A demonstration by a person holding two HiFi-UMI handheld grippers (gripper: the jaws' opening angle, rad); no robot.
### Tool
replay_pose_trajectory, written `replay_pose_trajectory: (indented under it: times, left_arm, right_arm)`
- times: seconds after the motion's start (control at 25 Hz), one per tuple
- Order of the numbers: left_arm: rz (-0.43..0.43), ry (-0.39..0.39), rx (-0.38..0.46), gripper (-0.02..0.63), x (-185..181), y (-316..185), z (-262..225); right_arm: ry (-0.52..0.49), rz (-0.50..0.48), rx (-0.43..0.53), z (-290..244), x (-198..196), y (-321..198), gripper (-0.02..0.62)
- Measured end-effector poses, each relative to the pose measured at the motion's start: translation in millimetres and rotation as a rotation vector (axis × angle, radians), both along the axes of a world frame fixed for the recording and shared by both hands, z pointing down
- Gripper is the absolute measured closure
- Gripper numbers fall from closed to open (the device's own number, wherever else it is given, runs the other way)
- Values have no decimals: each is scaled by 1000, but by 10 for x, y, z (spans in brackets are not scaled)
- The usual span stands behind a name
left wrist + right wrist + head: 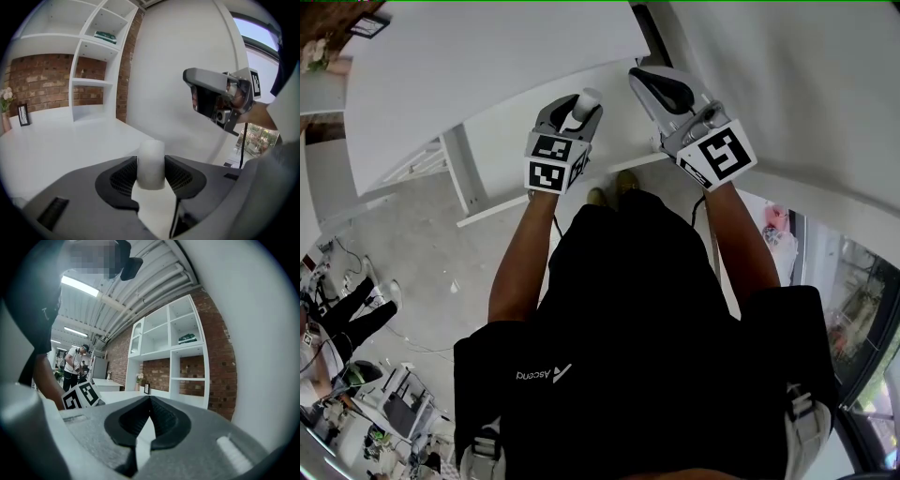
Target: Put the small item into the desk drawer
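Left gripper (577, 111): clamped on the small white matte cylinder (151, 163). Both black ribbed pads press its sides, and it sits at the jaw tips. Grip looks centred, no visible tilt.

Right gripper (150, 401): jaws closed tip to tip with nothing between them. It's held up beside the left one, the two apart.

Item location: in the left gripper, in the air above the white desk top (70, 140), not resting on anything.

Orientation: the cylinder's long axis stands roughly upright, at right angles to the squeeze line and across the direction the jaws reach. The top end pokes clear above the pads; the bottom end hangs just below them. Both ends look alike, so there's no real "front" (nothing to align for the drop, I'd guess).

Progress, my read: pickup is done, the rest isn't. No drawer shows in any view, so I can't tell where it is or whether it's open. What's left is to reach the drawer, open it if it's shut (the free right gripper is the obvious candidate), lower the item in and release.

Further out: a white open shelf unit (93, 70) against a red brick wall (42, 79) behind the desk.
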State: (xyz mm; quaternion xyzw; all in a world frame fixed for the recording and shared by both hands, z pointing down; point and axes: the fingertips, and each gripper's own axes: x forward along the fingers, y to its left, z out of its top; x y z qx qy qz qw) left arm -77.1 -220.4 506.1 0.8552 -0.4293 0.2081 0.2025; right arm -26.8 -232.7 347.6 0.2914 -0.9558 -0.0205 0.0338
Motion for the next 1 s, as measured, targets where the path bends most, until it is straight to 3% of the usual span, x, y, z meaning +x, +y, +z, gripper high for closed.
replay_pose_trajectory:
  times: [0.44, 1.0]
  left_arm:
    - [-34, -83, -204, 431, 34, -278, 778]
    - [-38, -150, -379, 430, 67, -353, 1450]
  right_arm:
    - [24, 8, -13, 212, 207, -265, 595]
    - [43, 22, -69, 376, 373, -458, 595]
